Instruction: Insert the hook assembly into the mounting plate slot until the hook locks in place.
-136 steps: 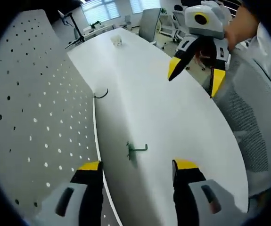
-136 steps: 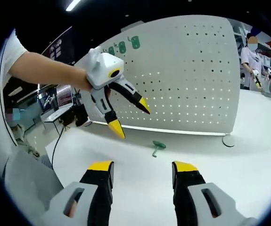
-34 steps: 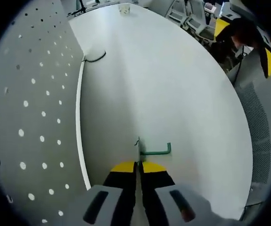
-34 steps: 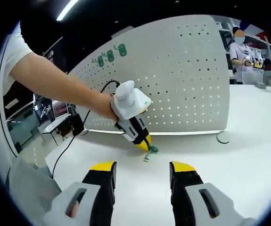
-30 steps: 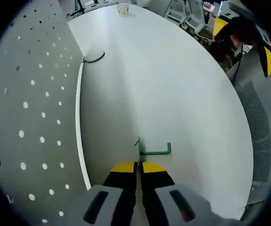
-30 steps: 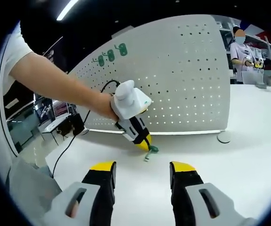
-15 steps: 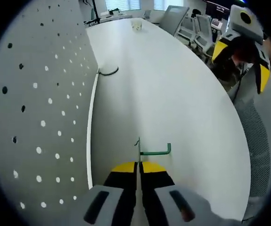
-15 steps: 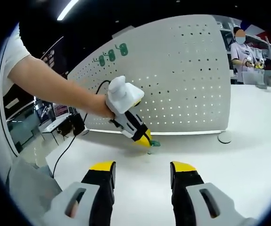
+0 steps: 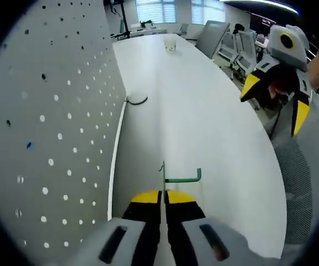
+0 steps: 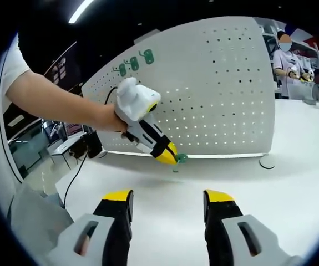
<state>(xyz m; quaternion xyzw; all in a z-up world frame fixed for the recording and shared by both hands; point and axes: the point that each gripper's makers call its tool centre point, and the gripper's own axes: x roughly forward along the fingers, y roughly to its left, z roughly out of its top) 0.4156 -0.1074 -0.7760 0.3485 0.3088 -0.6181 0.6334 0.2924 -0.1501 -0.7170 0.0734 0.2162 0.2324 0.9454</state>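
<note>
Fingers of the left gripper [image 9: 162, 198] are clamped together on the green hook [image 9: 178, 178], whose thin plate stands upright just past the yellow tips while its arm juts sideways. In the right gripper view, that left gripper [image 10: 170, 157] holds the hook [image 10: 180, 158] raised above the white table [image 10: 292, 188], close in front of the white pegboard [image 10: 220, 88] that stands on the table. Three more green hooks [image 10: 135, 61] hang near the board's top. Fingers of the right gripper [image 10: 167, 200] stand apart, holding nothing, above the table.
</note>
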